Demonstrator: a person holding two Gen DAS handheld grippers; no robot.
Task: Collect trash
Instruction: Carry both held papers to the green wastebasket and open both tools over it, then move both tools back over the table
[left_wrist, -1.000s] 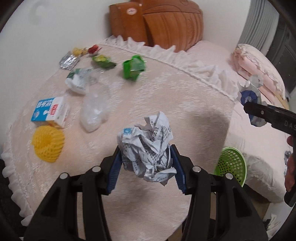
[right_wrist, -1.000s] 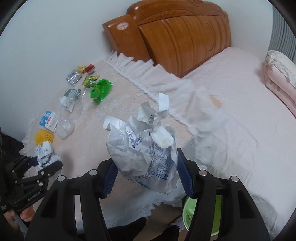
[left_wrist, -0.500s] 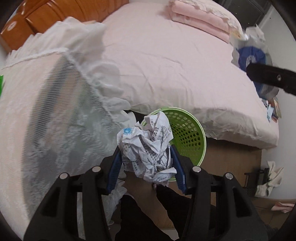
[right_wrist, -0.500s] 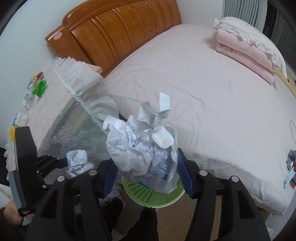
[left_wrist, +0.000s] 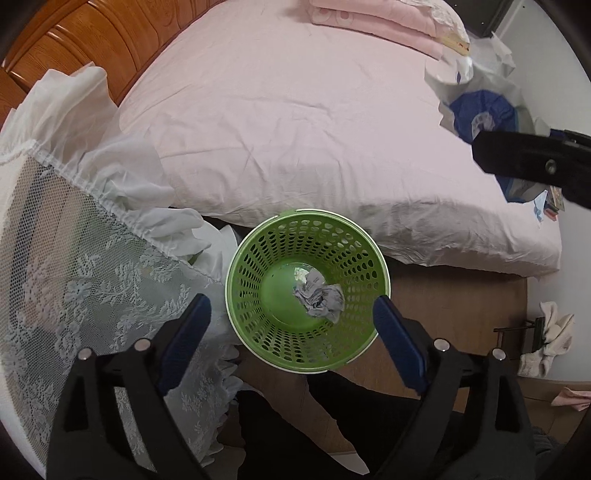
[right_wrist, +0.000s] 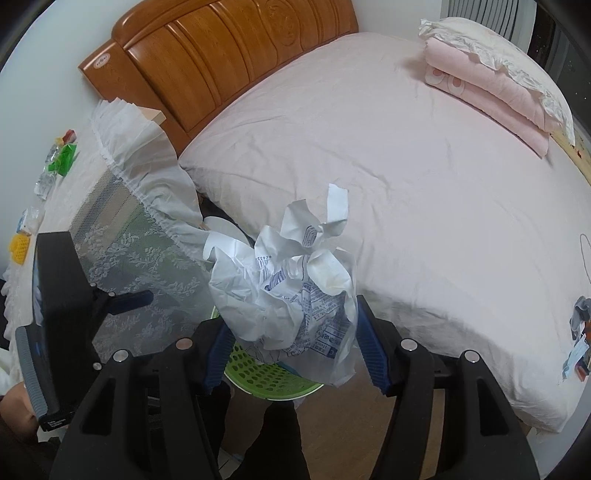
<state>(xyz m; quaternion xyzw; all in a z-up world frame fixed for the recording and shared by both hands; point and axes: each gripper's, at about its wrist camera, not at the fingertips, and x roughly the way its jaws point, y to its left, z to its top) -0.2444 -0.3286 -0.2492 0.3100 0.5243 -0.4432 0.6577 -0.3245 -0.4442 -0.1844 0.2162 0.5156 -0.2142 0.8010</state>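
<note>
One paper wad lying in the basket, one wad waiting above it

The left gripper (left_wrist: 291, 314) is gaping, released; its crumpled paper ball (left_wrist: 319, 297), gripped half a second ago, is now sitting in the single green basket (left_wrist: 258, 258). The right gripper (right_wrist: 290, 341) is clenching the second crumpled paper (right_wrist: 288, 284) over the basket rim, beside the bed (right_wrist: 406, 166).

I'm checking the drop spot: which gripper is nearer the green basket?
Left. The left gripper hangs open directly above the green basket; the right gripper holds its paper wad beside its rim.
</note>
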